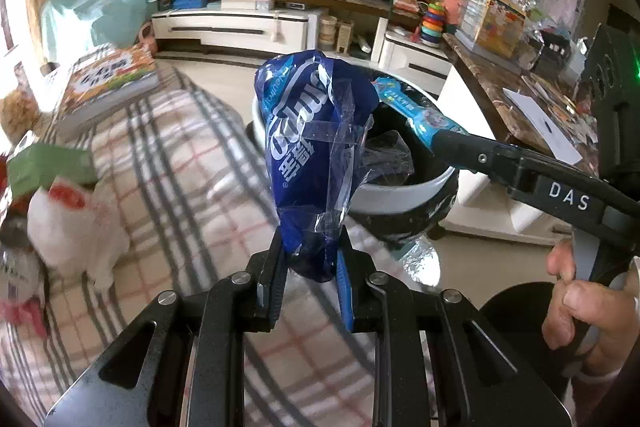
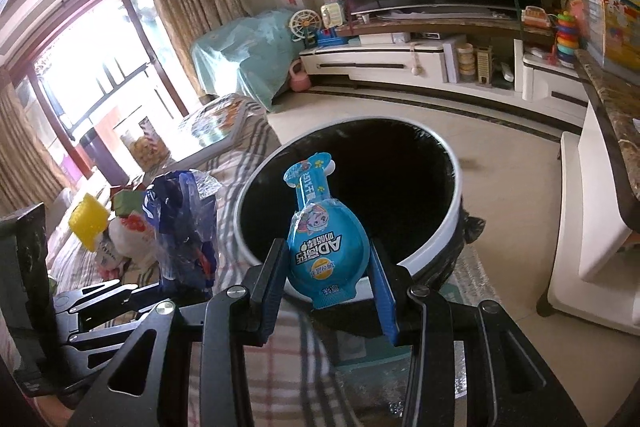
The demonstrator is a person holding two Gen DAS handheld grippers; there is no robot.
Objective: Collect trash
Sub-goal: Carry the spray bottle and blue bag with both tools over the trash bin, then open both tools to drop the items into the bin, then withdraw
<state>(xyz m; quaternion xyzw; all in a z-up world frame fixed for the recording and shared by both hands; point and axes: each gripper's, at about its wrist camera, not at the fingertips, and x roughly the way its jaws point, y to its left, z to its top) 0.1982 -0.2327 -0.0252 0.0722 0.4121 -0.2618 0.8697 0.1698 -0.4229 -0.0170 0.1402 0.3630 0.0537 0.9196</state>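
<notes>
Trash, two items, both held near the white-rimmed bin (image 2: 452, 187). Left gripper (image 1: 310, 259) clamps a crumpled dark blue wrapper (image 1: 308, 131) beside the rim. Right gripper (image 2: 328, 267) clamps a light blue bulb-shaped pouch (image 2: 326, 239) over the black-lined opening.

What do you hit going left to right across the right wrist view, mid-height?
Yellow sponge → dark blue wrapper in the left gripper → light blue pouch in the right gripper → trash bin → white cabinet.
</notes>
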